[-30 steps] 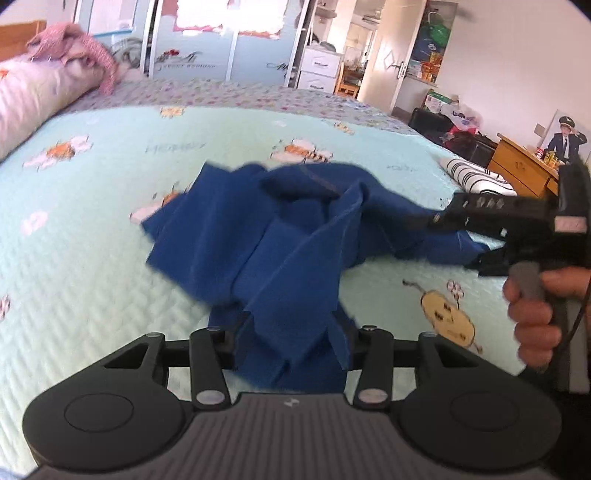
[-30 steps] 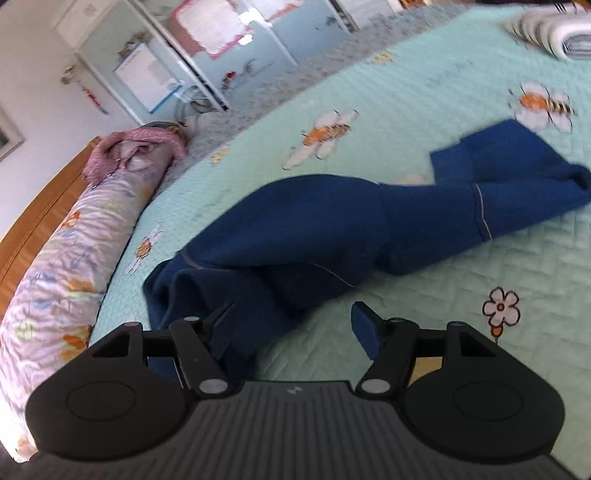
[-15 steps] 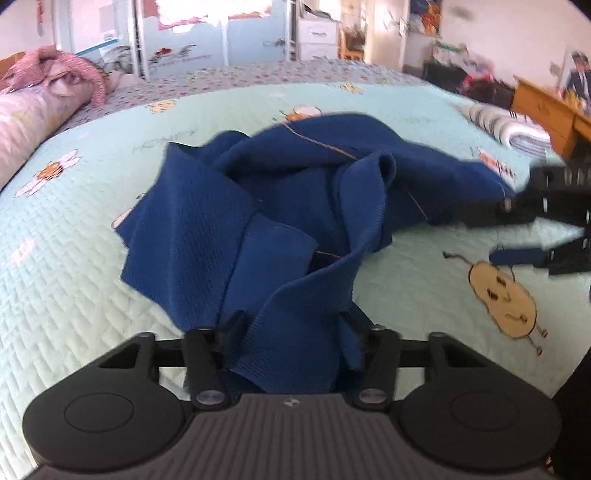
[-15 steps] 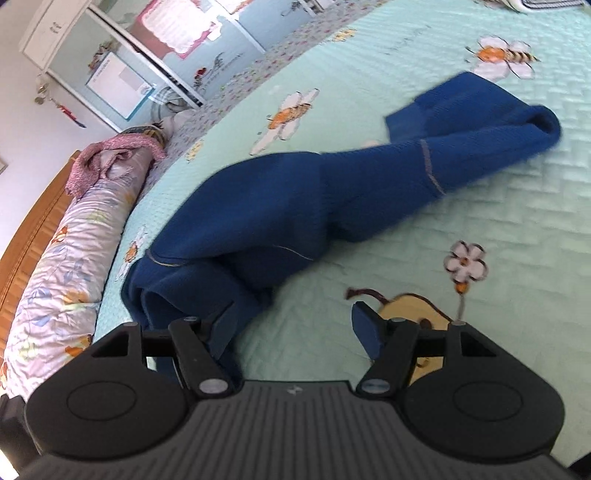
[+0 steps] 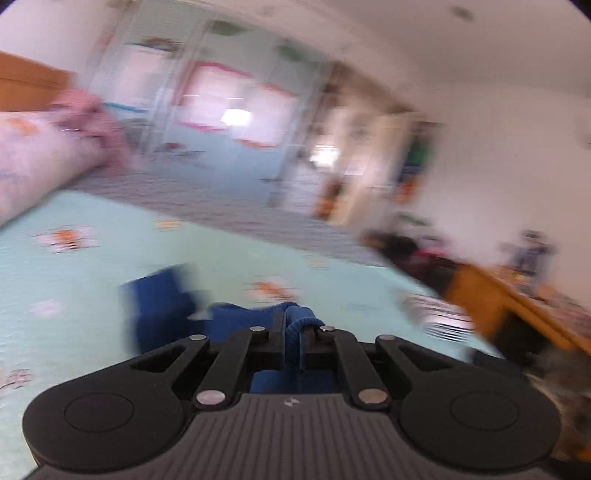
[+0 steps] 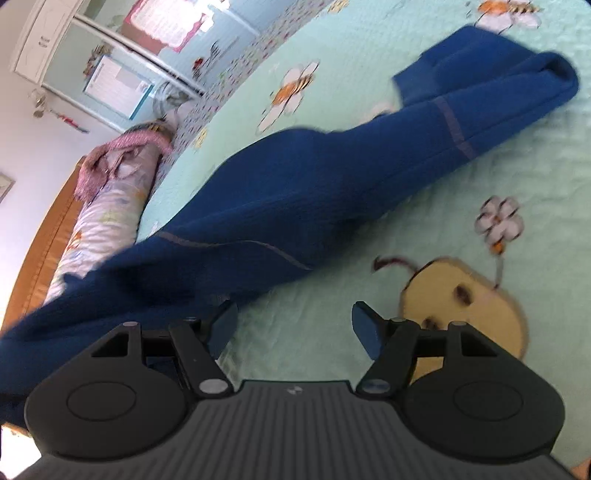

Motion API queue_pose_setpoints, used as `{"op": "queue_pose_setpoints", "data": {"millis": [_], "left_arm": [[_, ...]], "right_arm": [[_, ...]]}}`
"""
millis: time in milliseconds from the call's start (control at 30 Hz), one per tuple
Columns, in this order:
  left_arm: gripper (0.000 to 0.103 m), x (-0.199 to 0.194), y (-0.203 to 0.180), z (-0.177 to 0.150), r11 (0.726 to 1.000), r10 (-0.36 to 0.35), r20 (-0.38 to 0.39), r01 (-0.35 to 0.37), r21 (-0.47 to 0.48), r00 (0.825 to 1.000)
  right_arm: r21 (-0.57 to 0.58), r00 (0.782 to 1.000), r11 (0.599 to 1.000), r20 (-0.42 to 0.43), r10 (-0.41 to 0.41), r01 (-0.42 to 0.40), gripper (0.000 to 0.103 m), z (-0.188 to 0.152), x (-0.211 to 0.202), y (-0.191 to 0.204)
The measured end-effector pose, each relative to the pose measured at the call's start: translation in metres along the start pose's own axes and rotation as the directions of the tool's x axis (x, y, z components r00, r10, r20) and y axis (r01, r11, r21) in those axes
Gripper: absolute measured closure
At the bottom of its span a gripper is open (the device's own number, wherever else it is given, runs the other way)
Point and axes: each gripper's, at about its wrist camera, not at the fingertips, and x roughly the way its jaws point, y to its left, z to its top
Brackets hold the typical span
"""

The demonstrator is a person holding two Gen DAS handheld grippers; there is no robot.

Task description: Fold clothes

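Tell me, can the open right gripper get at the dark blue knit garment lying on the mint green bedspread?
Probably yes. The right gripper is open, and the dark blue knit garment lies just ahead over the mint green bedspread, already beside one fingertip, with nothing between.

I can't read any words or numbers here. On my left gripper's body [image 5: 291,401] there is a tiny pale mark, and my right gripper's body [image 6: 293,390] has the same one, but it is a little shape, not letters I can read. On the wardrobe doors [image 6: 122,79] far back I see a poster with a pink frame [image 6: 166,22] and a paper with a blue edge [image 6: 116,83]. Both look like they have writing, but it is too small and fuzzy. My left view is all blurred.
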Motion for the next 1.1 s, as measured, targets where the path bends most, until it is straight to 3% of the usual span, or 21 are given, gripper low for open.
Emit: {"op": "queue_pose_setpoints", "data": {"millis": [33, 233, 400, 467, 567, 800, 1100], "left_arm": [[0.098, -0.007, -0.007, -0.001, 0.999, -0.029, -0.001, 0.029, 0.027, 1.000], [0.098, -0.022, -0.014, -0.010, 0.999, -0.015, -0.017, 0.016, 0.042, 1.000], [0.098, -0.016, -0.004, -0.012, 0.999, 0.023, -0.044, -0.022, 0.031, 0.999], [0.098, -0.014, -0.004, -0.014, 0.999, 0.027, -0.054, -0.025, 0.025, 0.998], [0.098, -0.012, -0.005, -0.015, 0.999, 0.035, -0.064, -0.034, 0.022, 0.997], [0.097, -0.014, -0.007, -0.017, 0.998, 0.059, -0.068, -0.057, 0.031, 0.996], [0.097, -0.014, -0.012, -0.010, 0.998, 0.062, -0.048, -0.060, 0.024, 0.997]], "right_arm": [[-0.003, 1.000, 1.000, -0.006, 0.010, -0.010, 0.033, -0.001, 0.000, 0.002], [0.000, 0.995, 0.998, -0.074, 0.065, -0.065, 0.033, -0.016, 0.007, 0.010], [-0.183, 0.994, 0.979, -0.085, 0.073, -0.088, 0.033, -0.041, 0.000, 0.032], [-0.329, 0.998, 0.942, -0.046, 0.049, -0.062, 0.033, -0.055, -0.004, 0.049], [-0.515, 0.999, 0.856, -0.019, 0.040, -0.044, 0.033, -0.072, -0.002, 0.075], [-0.750, 0.999, 0.662, 0.038, 0.035, 0.005, 0.033, -0.107, 0.000, 0.104], [-0.837, 0.996, 0.547, 0.053, 0.071, 0.005, 0.033, -0.129, -0.027, 0.107]]}}
